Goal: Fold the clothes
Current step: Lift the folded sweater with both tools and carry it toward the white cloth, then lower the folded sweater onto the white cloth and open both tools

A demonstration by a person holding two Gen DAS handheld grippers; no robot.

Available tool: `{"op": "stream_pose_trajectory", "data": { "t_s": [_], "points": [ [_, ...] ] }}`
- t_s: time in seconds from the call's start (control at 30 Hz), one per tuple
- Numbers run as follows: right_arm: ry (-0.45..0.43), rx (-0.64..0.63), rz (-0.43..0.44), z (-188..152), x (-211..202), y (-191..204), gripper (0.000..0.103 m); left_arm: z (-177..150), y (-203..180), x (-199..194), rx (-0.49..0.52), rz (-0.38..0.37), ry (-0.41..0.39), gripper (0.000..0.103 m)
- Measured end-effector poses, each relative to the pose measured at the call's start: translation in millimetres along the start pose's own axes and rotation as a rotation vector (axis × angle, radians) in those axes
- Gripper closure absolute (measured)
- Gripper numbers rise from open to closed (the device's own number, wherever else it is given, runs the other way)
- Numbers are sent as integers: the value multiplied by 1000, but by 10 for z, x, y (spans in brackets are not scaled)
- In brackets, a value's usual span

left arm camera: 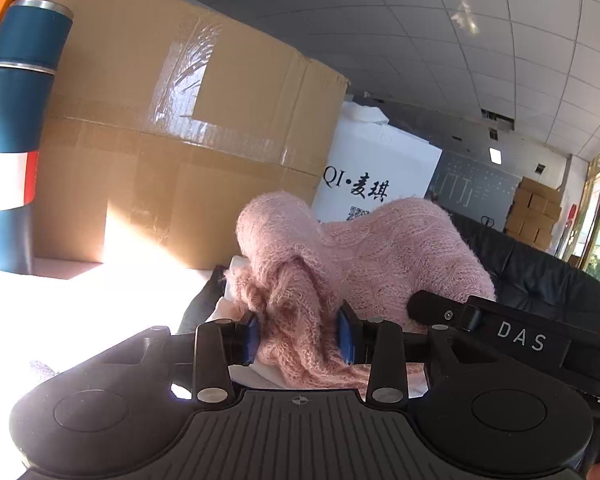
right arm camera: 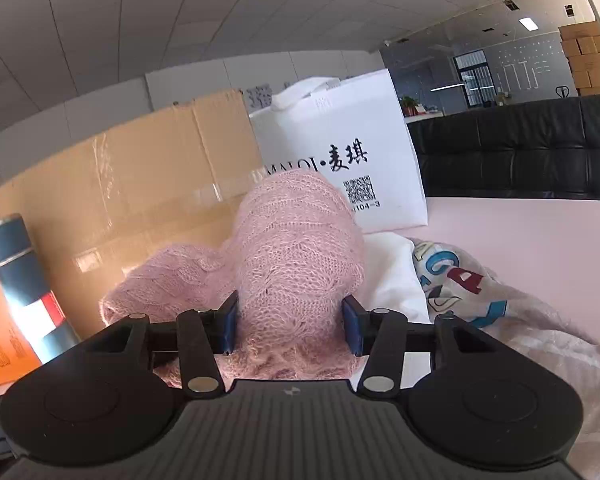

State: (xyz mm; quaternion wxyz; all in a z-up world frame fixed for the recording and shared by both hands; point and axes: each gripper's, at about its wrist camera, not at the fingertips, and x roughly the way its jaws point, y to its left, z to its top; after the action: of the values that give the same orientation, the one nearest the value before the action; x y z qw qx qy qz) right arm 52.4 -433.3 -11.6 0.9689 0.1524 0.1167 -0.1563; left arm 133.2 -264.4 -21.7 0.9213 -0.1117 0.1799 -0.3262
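Left wrist view: both grippers (left arm camera: 300, 336) (right arm camera: 290, 330) hold bunched fluffy pink knitted sweater (left arm camera: 360, 248) in part-closed jaws before the cardboard box (left arm camera: 180, 140); next, probably spread it flat.

The sweater (right arm camera: 296, 256) was soft pink, knitted in a fuzzy cable pattern. The grippers (left arm camera: 298, 338) (right arm camera: 290, 326) were black with blue pads (right arm camera: 229, 324). The big box (left arm camera: 172, 140) was plain brown cardboard with shiny clear tape. The bag (right arm camera: 340, 144) was white with black lettering and a black square code. The flask (left arm camera: 16, 92) was dark teal with silver rings and a white and red band. The cloth (right arm camera: 460, 280) was pale grey with blue and red letters. The sofa (right arm camera: 520, 148) was black.
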Motion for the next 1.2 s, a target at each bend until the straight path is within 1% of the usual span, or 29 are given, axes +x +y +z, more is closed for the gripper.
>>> {"op": "stream_pose_trajectory", "data": {
  "t_s": [0.07,0.17,0.23,0.27,0.3,0.37,0.4,0.43,0.47,0.57,0.6,0.63,0.67,0.73,0.87,1.03,1.2],
  "points": [
    [27,-24,-21,-30,71,16,52,-3,68,17,-40,12,14,62],
    [58,-24,-39,-60,169,-16,48,0,136,44,-73,29,23,51],
    [55,-7,-45,-55,200,-49,43,-17,178,-6,-93,24,1,43],
    [52,1,-48,-51,213,-64,42,-22,197,-36,-101,29,-12,30],
    [49,9,-51,-48,227,-80,40,-15,210,-73,-103,51,-27,23],
    [32,2,-64,-56,192,-58,34,-2,220,-126,-101,65,-47,20],
    [21,-6,-75,-55,177,-43,28,6,219,-132,-95,71,-47,16],
    [15,-8,-81,-54,166,-37,25,7,217,-146,-85,82,-47,14],
    [12,-7,-85,-54,156,-36,24,17,206,-149,-70,94,-45,11],
    [-7,23,-83,-46,93,-57,19,67,145,-109,-10,131,-42,9],
    [-13,40,-80,-43,61,-68,15,84,118,-90,13,141,-43,8],
    [-19,57,-76,-40,29,-78,10,82,111,-112,28,144,-49,7],
    [-24,67,-78,-39,12,-86,7,81,105,-132,41,149,-56,6],
    [-38,81,-90,-40,-21,-95,6,79,100,-161,51,162,-70,6],
    [-110,78,-117,-64,-116,-75,0,74,76,-201,74,177,-90,5],
    [-175,87,-147,-85,-195,-87,0,71,33,-275,109,184,-123,4],
    [-185,106,-131,-99,-214,-118,0,70,1,-354,134,197,-172,4]
  ]
}}
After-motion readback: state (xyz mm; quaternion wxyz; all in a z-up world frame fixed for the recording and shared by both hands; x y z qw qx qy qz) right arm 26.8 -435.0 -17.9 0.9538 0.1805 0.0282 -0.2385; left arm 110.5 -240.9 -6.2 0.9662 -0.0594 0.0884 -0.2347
